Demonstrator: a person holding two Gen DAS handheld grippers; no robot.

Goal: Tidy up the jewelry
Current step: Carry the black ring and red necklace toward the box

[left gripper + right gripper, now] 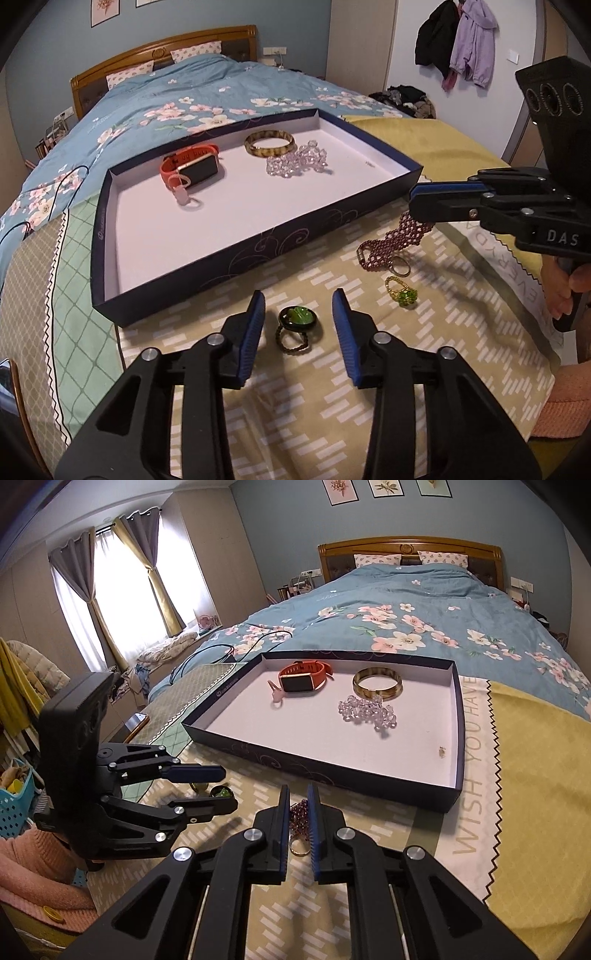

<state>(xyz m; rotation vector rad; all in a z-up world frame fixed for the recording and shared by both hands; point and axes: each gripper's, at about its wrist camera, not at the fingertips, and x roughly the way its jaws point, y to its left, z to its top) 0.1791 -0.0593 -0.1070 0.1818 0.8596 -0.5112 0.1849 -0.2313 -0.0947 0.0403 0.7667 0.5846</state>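
The left gripper stands part open astride the green ring, pads not touching: pickup in hand. Next, I judge, it must close on the ring. Farther right, the right gripper is clamped on the purple bracelet, bound for the tray beyond.

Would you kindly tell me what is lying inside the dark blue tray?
Inside the dark blue tray: an orange smartwatch, a tortoiseshell bangle, a clear crystal-bead bracelet, a small pale pink ring. Nothing is covered.
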